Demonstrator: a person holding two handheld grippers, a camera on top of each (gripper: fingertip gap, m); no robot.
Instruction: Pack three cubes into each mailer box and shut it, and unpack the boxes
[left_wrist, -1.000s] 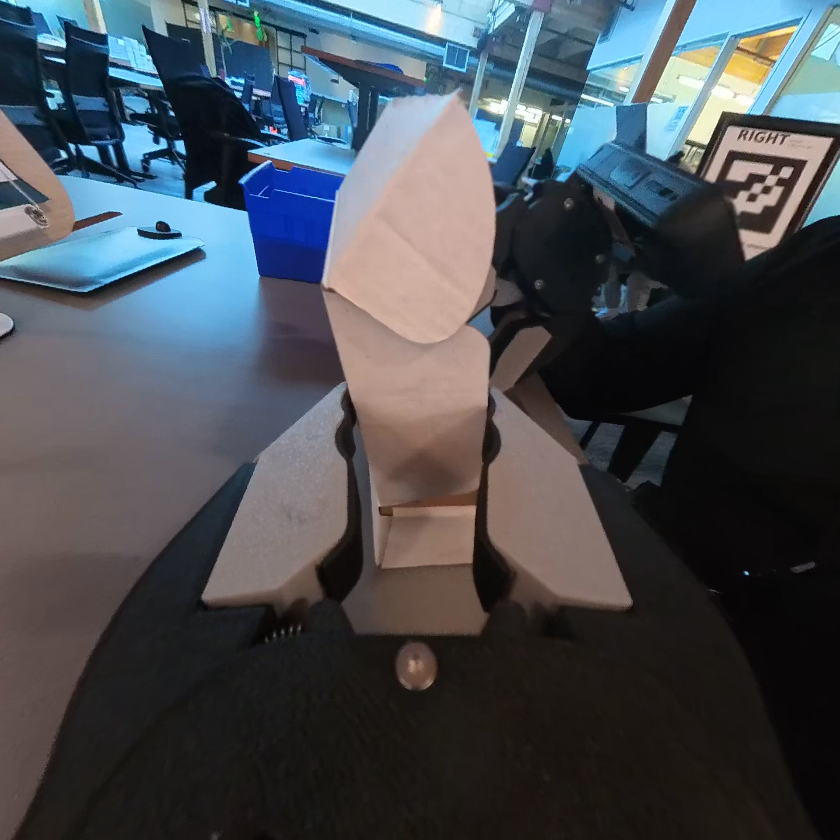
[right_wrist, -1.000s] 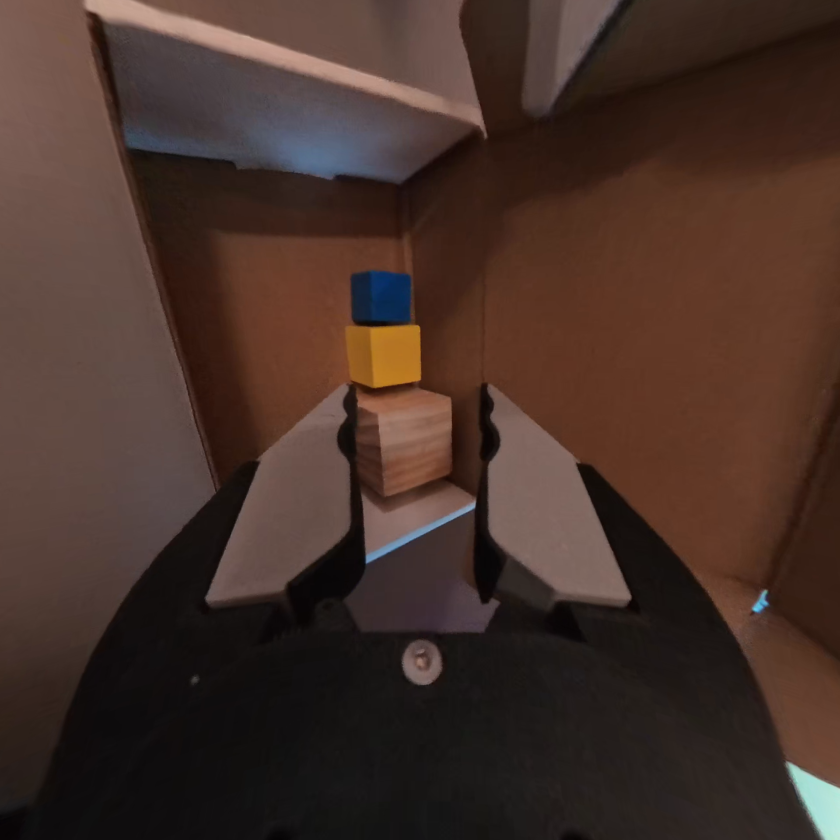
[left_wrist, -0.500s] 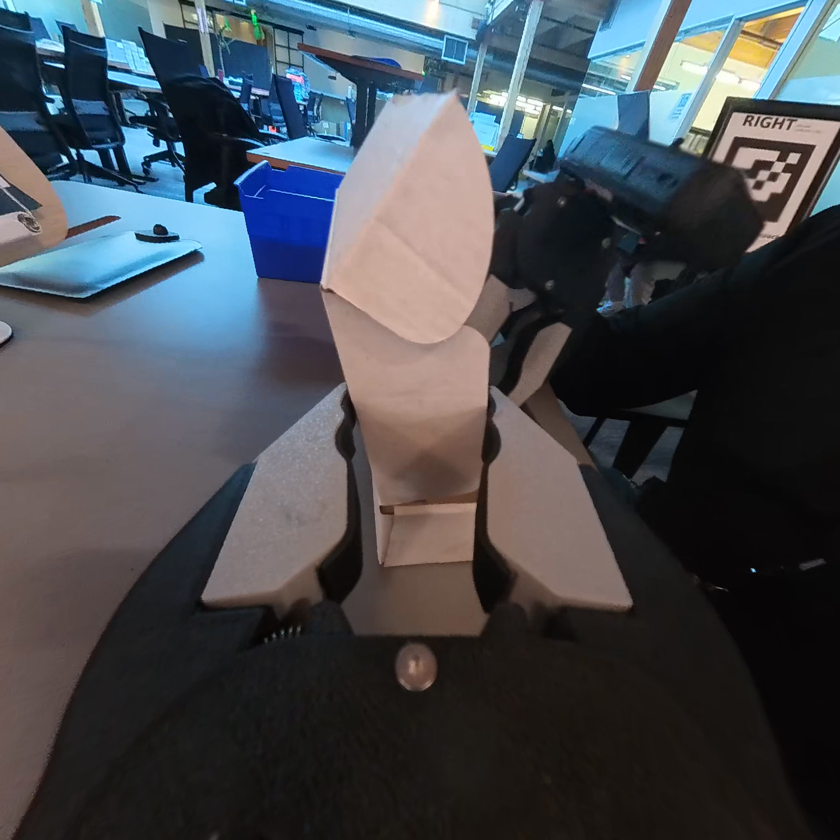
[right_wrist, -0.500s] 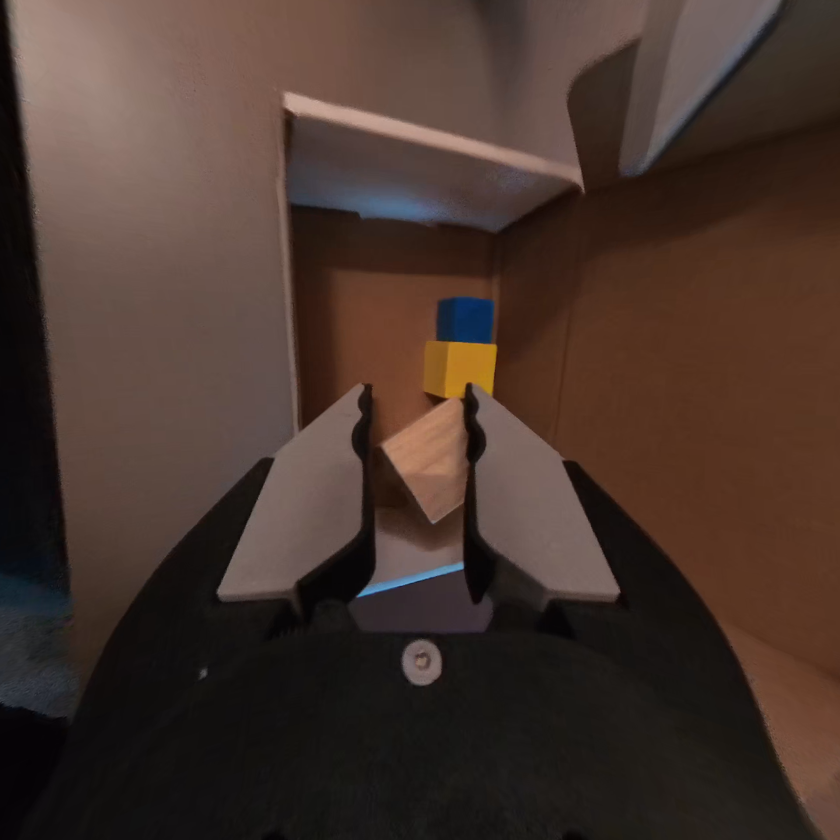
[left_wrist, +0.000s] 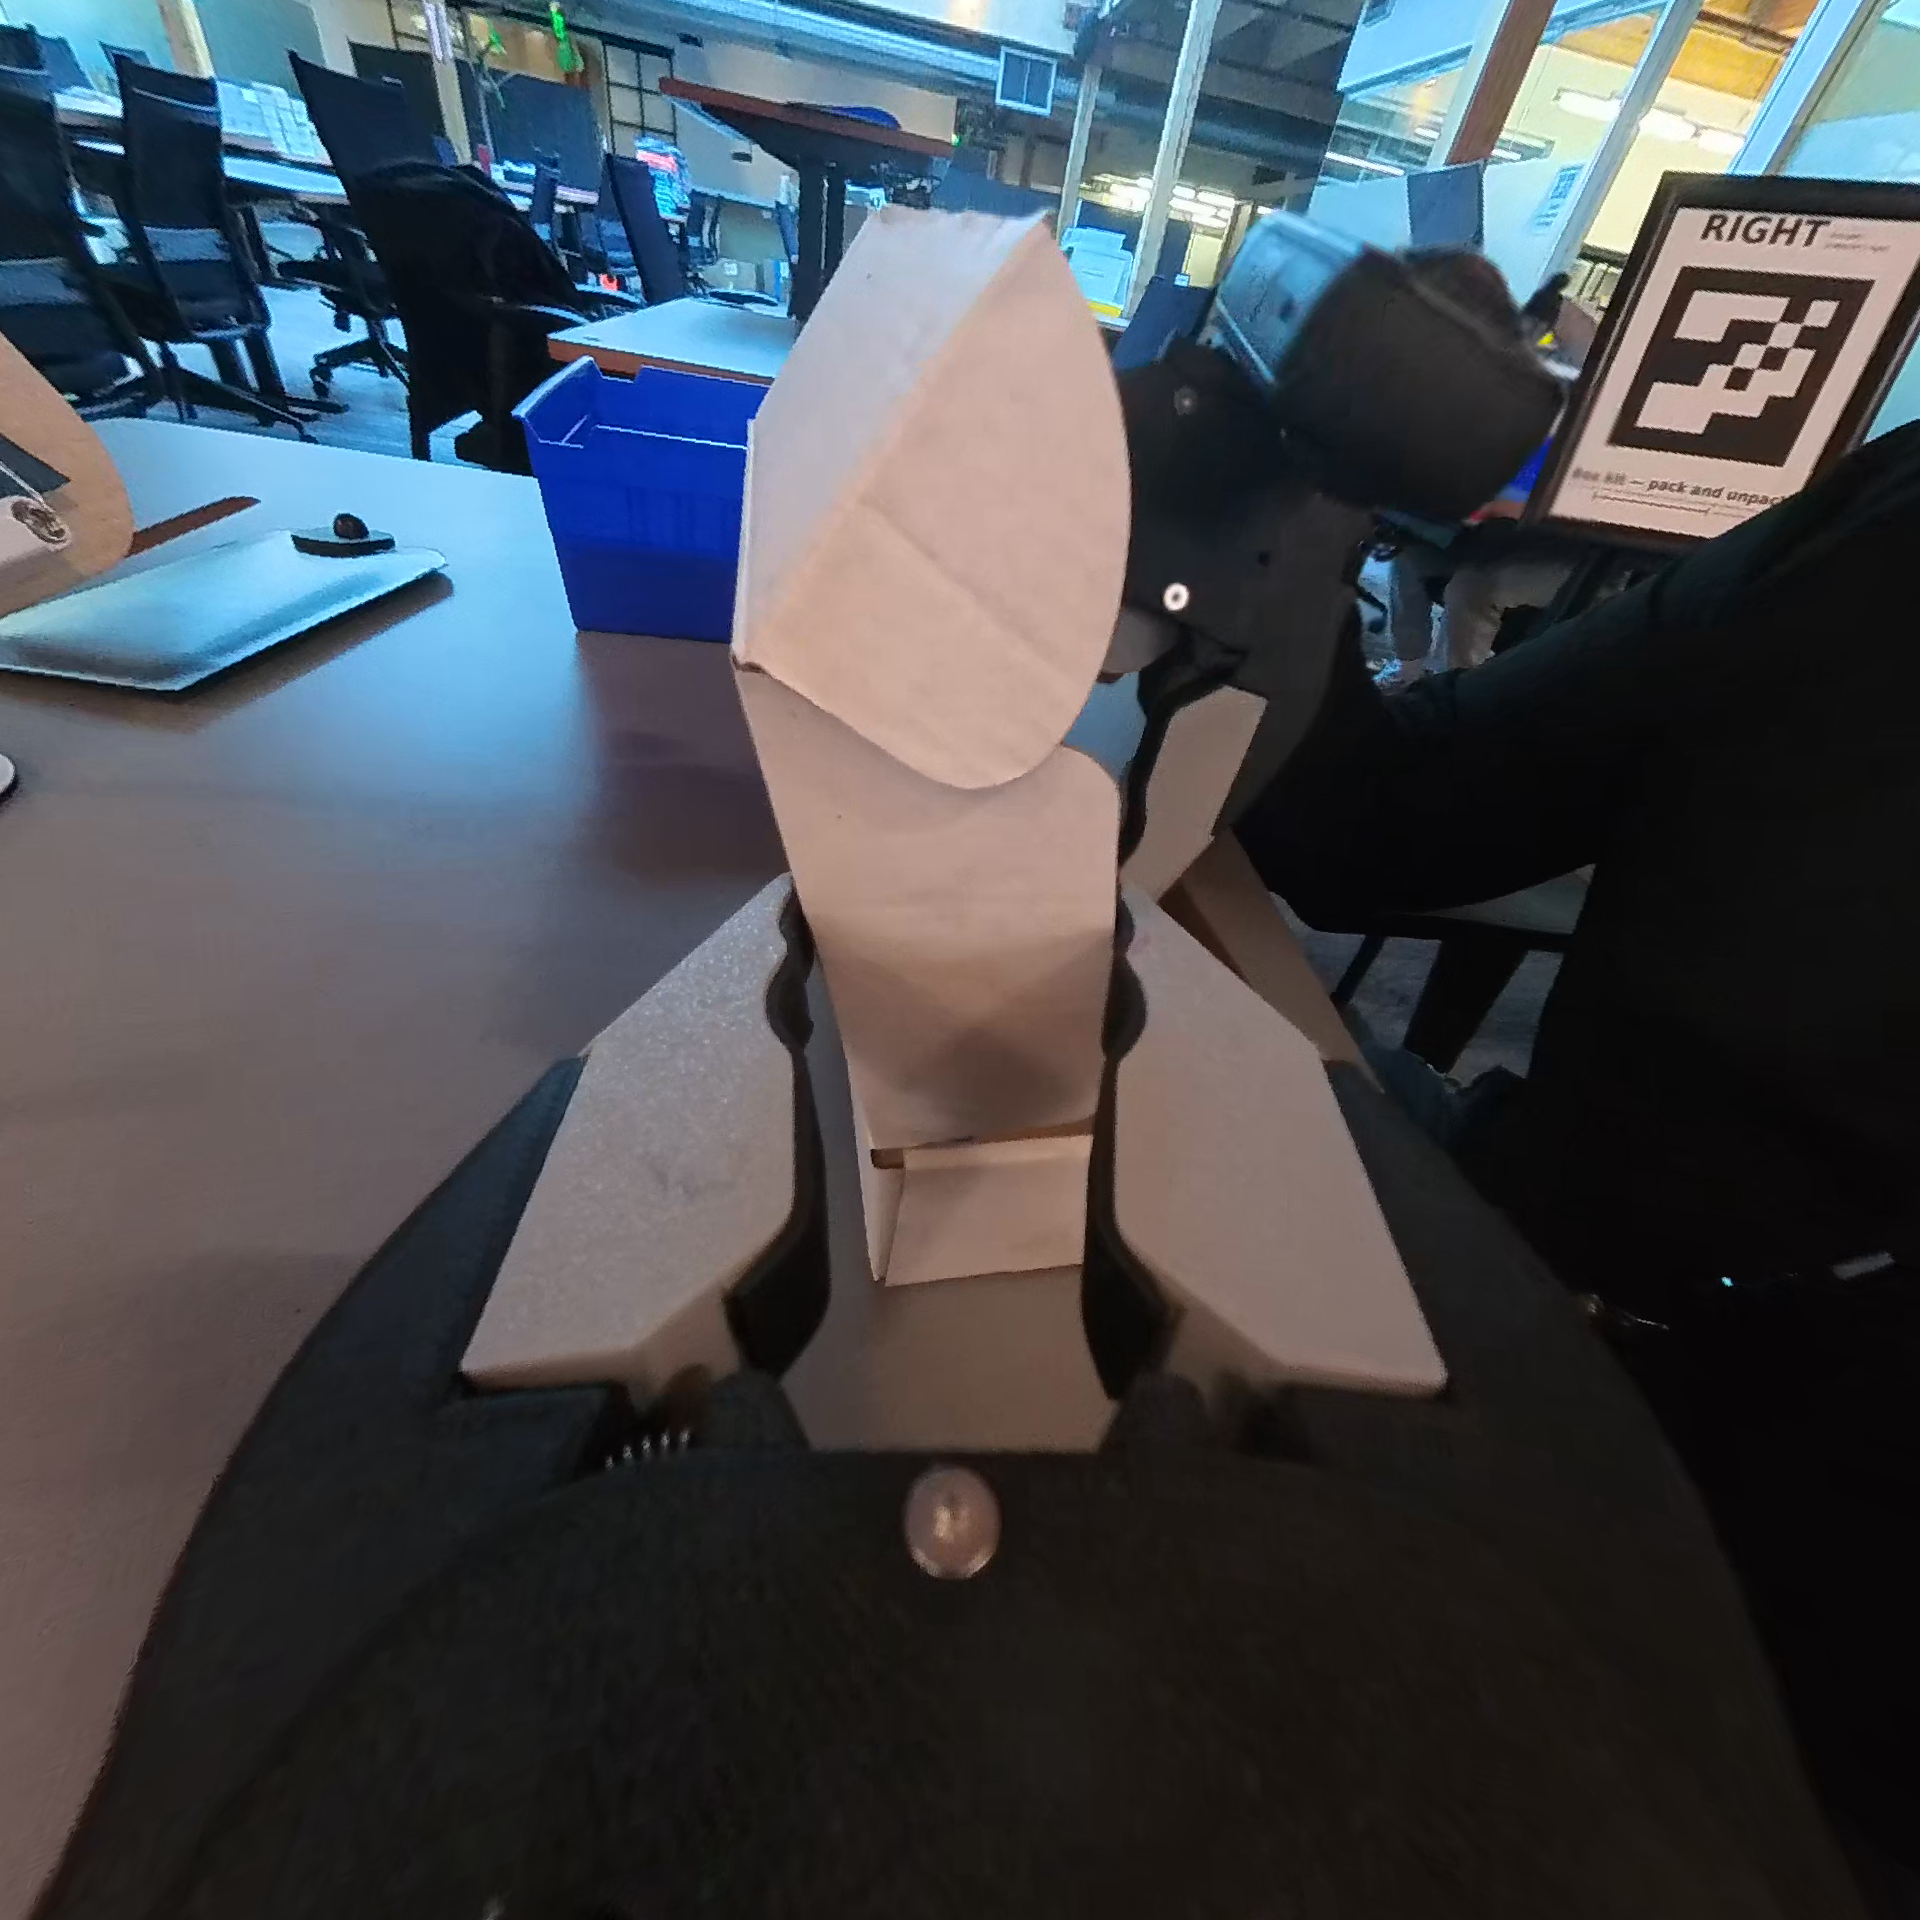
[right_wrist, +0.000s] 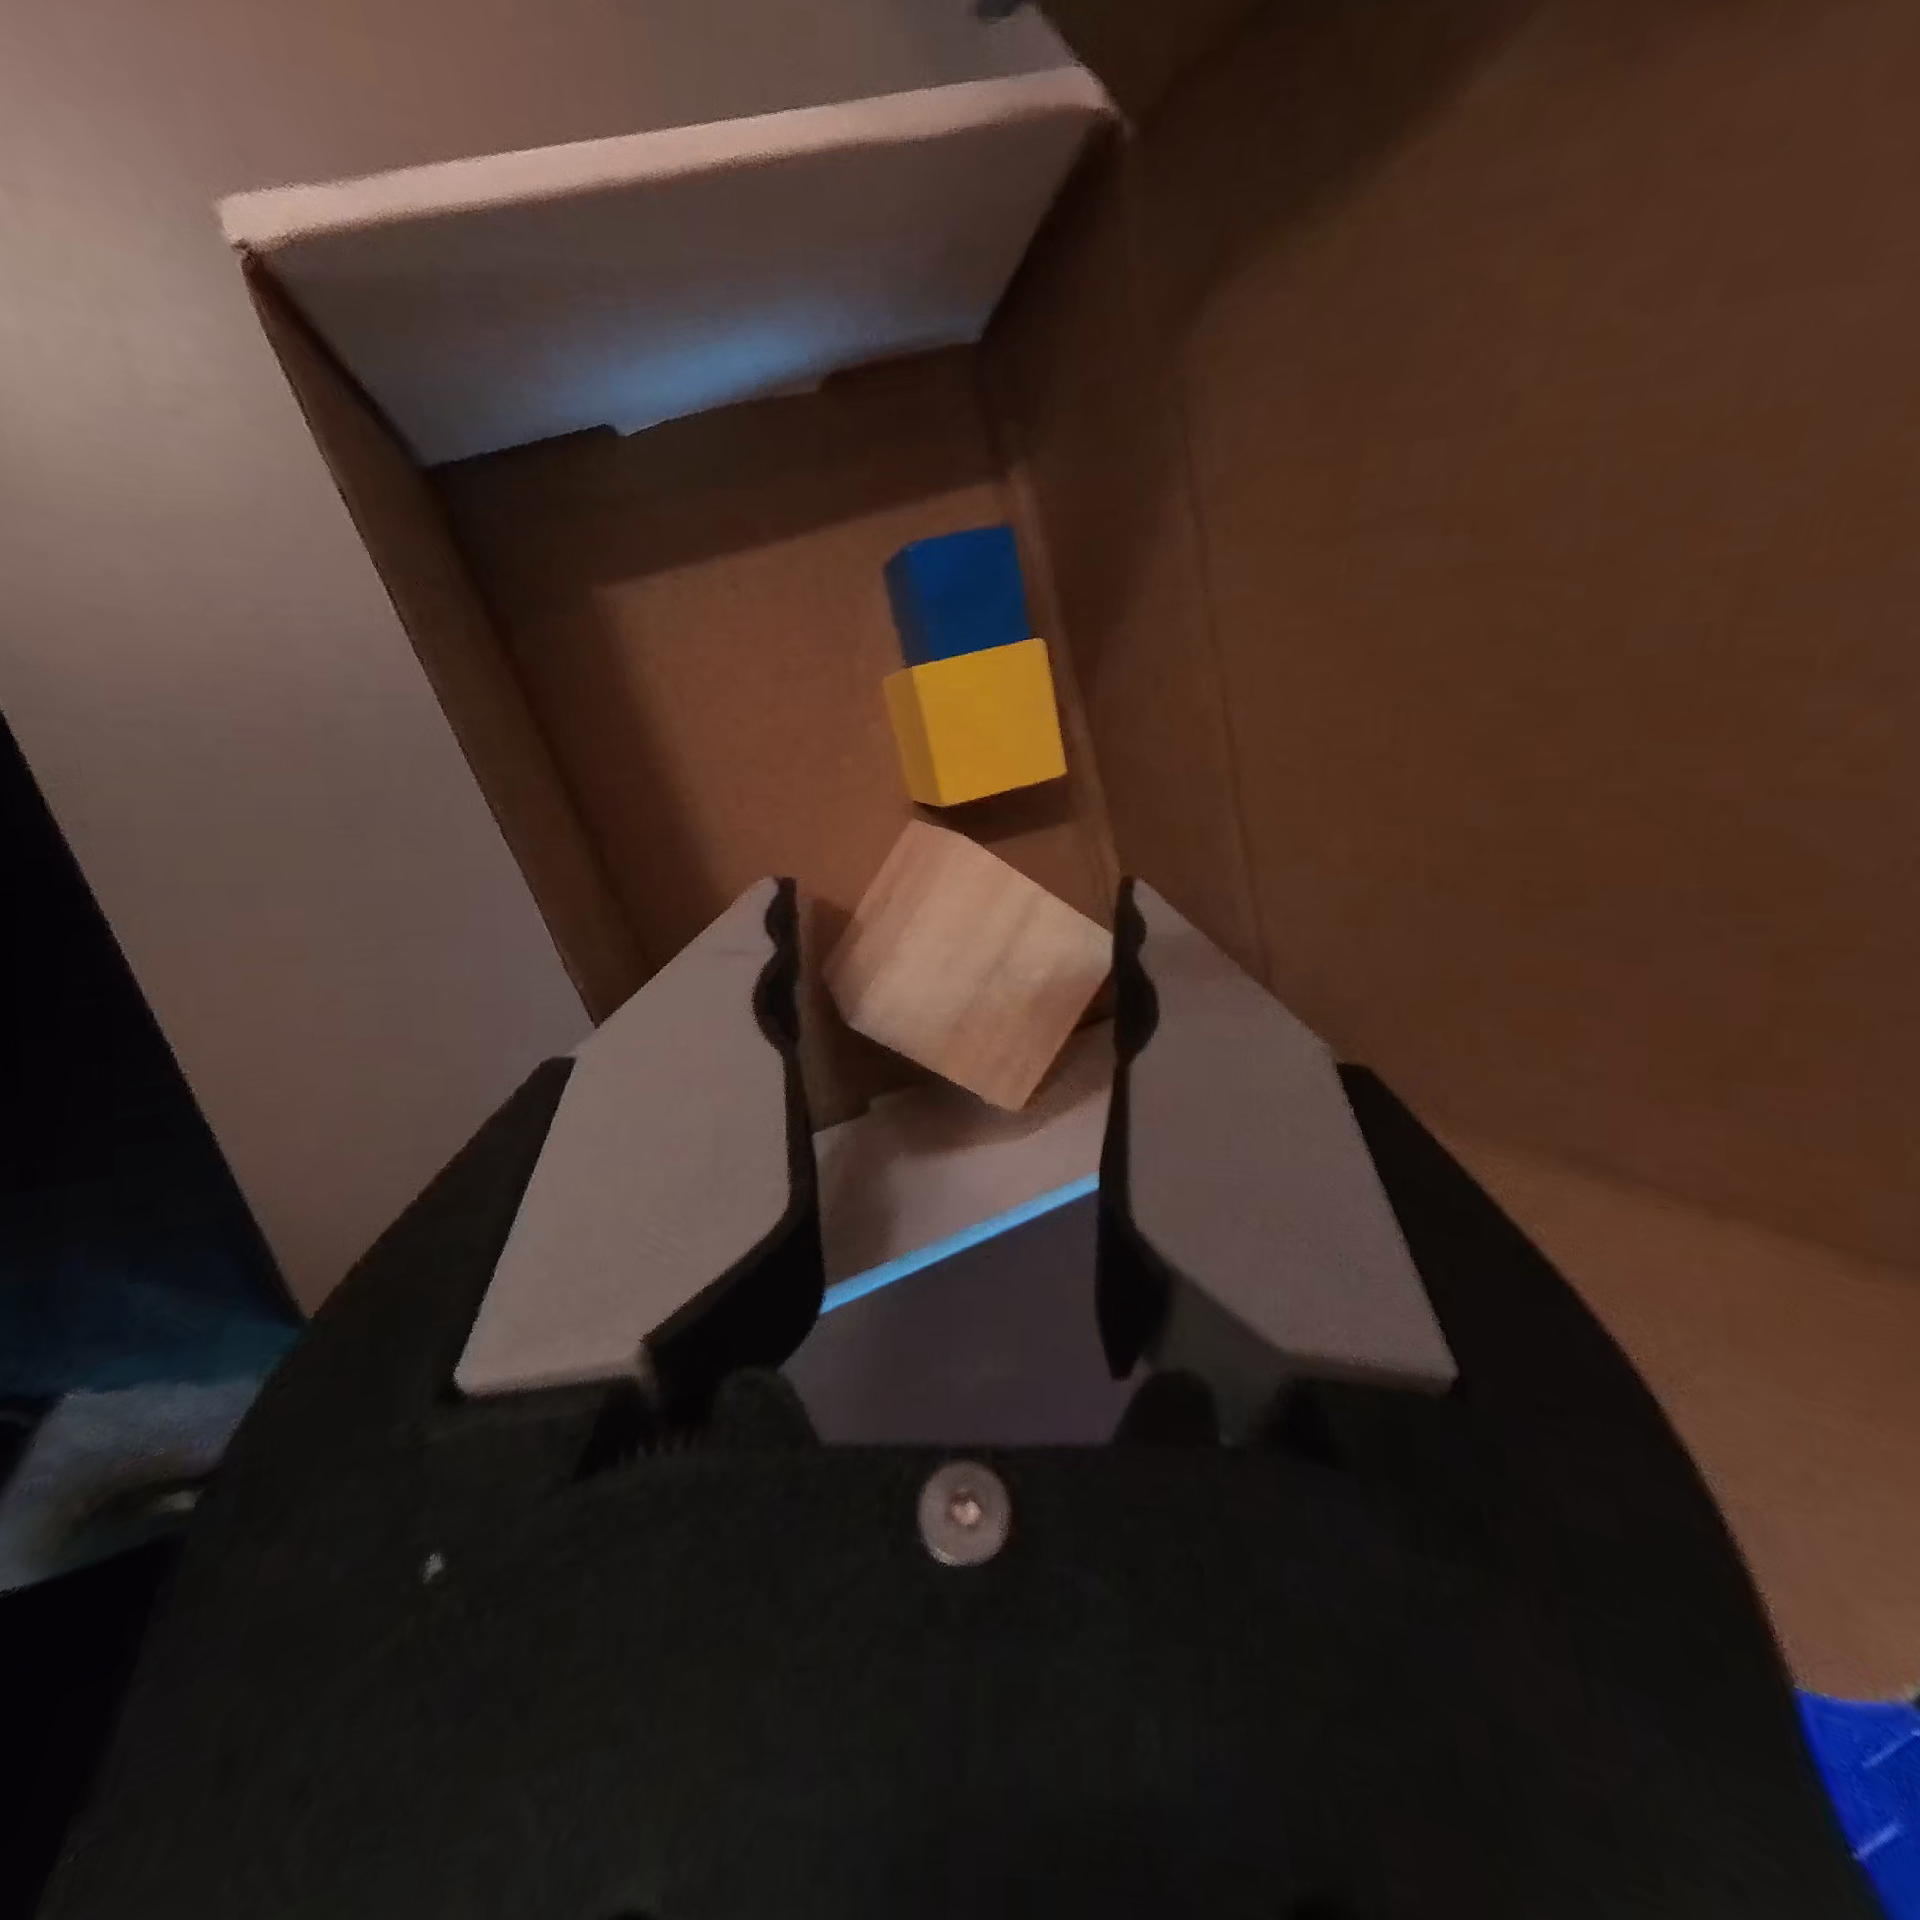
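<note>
- The left tool (left_wrist: 956, 935) is clamped on the white box (left_wrist: 935, 582) flap, above the brown table (left_wrist: 312, 883).
- A blue bin (left_wrist: 644, 520) stands behind.
- The right tool (right_wrist: 956, 966) points into the box, fingers apart around a tilted wooden cube (right_wrist: 971, 987); yellow cube (right_wrist: 977, 722) and blue cube (right_wrist: 956, 592) lie beyond.

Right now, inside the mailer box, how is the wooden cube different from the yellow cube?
The wooden cube is bare pale wood with visible grain; the yellow cube is painted a plain colour. The wooden cube sits turned, one corner pointing toward the camera, while the yellow cube sits square to the box wall. The wooden cube lies between the open fingers of the right gripper; the yellow cube lies farther in, against the blue cube. Both are cubes inside the same box.
</note>
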